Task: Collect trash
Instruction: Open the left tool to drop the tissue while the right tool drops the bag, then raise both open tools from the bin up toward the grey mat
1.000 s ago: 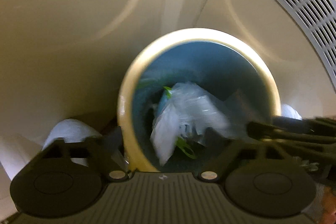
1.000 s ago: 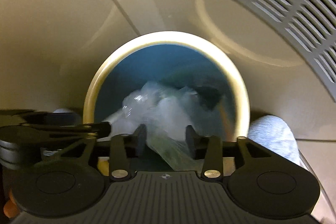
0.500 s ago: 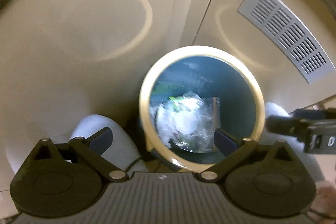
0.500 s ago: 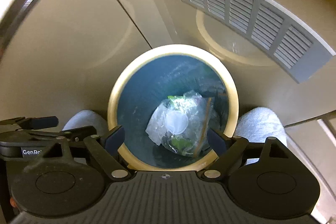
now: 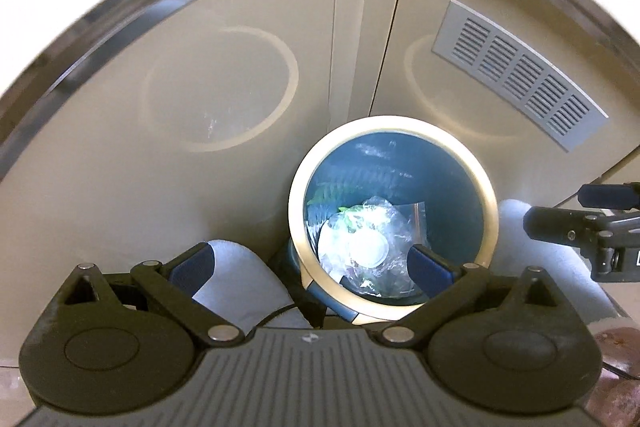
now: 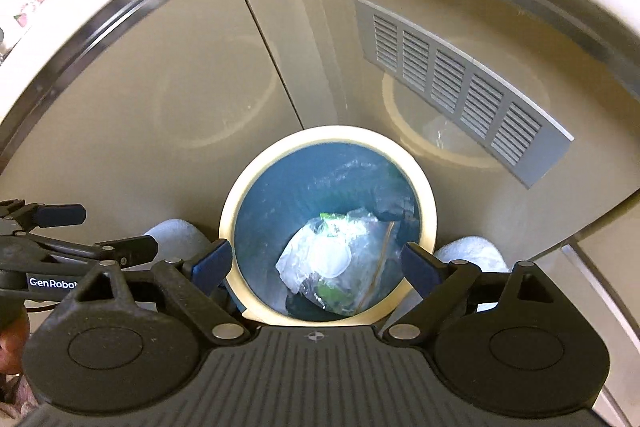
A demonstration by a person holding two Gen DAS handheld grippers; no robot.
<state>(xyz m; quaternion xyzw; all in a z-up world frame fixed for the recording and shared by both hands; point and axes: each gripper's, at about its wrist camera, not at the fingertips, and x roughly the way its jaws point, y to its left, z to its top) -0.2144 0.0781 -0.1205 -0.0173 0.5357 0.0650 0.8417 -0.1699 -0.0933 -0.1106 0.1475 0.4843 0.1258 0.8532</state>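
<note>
Trash (image 6: 332,259) lies in the bin (image 6: 236,203), so with left tongs (image 5: 308,269) wide and empty, right tongs (image 6: 316,265) opening empty, I judge the next piece must be found.

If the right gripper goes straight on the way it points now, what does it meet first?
Probably the crumpled clear plastic trash inside the blue bin; the opening right gripper holds nothing, though depth is unclear.

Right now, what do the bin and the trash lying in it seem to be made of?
Bin: likely plastic, with a smooth cream rim and a matte blue inside showing scuffs. Trash: mostly thin clear plastic film, crinkled and glossy, with a white round disc, perhaps a lid; green scraps unclear.
</note>
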